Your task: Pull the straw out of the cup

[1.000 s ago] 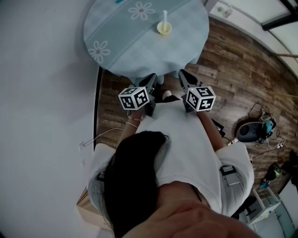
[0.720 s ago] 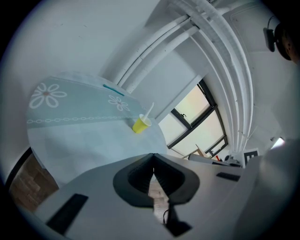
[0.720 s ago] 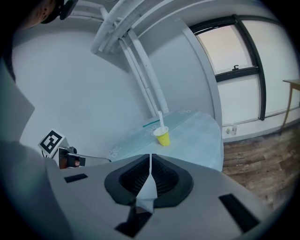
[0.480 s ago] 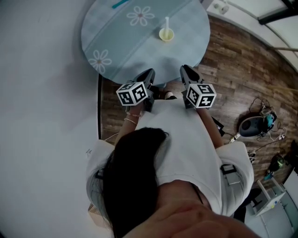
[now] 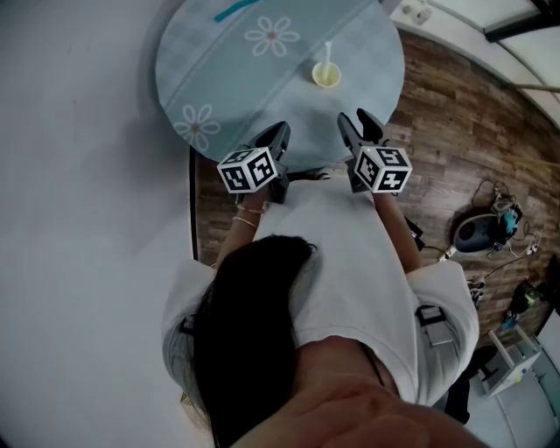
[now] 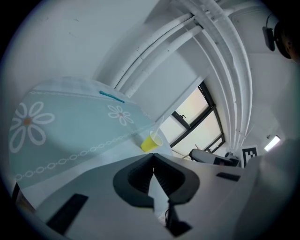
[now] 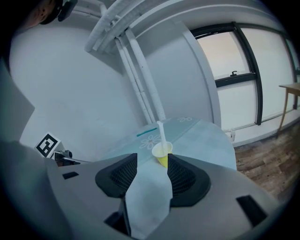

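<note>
The left gripper (image 5: pixel 278 133) is clenched, empty; on the right gripper (image 5: pixel 356 118) the jaws have just been opening, nothing between them. At its eleven o'clock on the table (image 5: pixel 210 70) stands the cup (image 5: pixel 325 78), straw (image 5: pixel 328 51) inside. An angled pull could likely topple the unbraced cup.

We see a round table (image 5: pixel 385 83) covered by a pale blue tablecloth (image 5: pixel 262 96) that hangs over the rim on the near side. Printed on the cloth are a white daisy (image 5: pixel 272 37) toward the far side and a second daisy (image 5: pixel 197 125) at the near left. A small yellow cup (image 5: pixel 325 76) stands upright right of the middle, a white straw (image 5: pixel 328 51) rising from it. At the far edge we see a short teal strip (image 5: pixel 234 10); print or object, we cannot tell. The table stands on a wooden plank floor (image 5: pixel 455 149).
</note>
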Available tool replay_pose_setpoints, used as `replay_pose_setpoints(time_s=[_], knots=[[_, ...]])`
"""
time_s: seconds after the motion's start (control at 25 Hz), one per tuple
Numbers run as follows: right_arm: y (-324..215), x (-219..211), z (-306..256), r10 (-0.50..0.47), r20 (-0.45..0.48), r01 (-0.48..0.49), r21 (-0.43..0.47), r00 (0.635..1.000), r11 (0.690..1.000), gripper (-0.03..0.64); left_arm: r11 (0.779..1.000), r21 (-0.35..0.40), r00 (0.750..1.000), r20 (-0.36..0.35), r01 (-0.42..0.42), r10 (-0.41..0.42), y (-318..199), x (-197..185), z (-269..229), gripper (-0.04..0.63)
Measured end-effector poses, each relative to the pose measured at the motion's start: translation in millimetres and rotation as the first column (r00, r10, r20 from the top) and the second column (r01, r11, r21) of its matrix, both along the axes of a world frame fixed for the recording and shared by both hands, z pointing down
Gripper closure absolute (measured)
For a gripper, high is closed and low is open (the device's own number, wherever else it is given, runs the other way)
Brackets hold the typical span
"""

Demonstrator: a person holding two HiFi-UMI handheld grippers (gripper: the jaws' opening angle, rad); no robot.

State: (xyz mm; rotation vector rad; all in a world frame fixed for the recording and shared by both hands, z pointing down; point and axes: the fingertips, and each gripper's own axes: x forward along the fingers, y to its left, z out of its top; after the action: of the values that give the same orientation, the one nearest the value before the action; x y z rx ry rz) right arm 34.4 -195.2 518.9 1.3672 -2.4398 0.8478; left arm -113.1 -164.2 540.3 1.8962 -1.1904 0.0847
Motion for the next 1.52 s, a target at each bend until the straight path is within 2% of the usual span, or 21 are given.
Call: replay_pose_setpoints(time_s=[0.24, 0.6, 0.76, 1.04, 1.52], knots=[[-32.2, -6.3, 2.4, 0.045, -0.016, -0.045, 0.011, 0.999, 0.999, 0.425, 1.000, -0.014, 1.000, 0.013, -0.008, 0.008, -12.3, -20.6, 5.7, 0.588], [-71.3, -30.7, 8.2, -0.039, -0.071, 0.040, 0.010, 0.997, 0.999, 0.425, 0.999, -0.041, 1.000, 0.019, 0.003, -0.002, -16.2, -41.5, 12.0, 0.588], [-91.2, -35.3, 13.5, -0.024, -0.087, 0.025, 0.010, 0.996, 1.000, 0.425, 0.998, -0.058, 1.000, 0.012, 0.019, -0.019, -15.5, -50.1, 18.8, 0.588], [-117.2, -40.1, 18.6, -0.007, -0.085, 0.007, -0.005, 0.996, 1.000, 0.425, 0.997, -0.071, 1.000, 0.013, 0.006, -0.005, -15.9, -52.4, 23.0, 0.588], [-148.5, -52.0, 32.0, -0.013, -0.133, 0.006, -0.053, 0.991, 0.999, 0.425, 0.995, -0.097, 0.999, 0.022, -0.029, 0.031, -13.4, -51.5, 27.2, 0.588]])
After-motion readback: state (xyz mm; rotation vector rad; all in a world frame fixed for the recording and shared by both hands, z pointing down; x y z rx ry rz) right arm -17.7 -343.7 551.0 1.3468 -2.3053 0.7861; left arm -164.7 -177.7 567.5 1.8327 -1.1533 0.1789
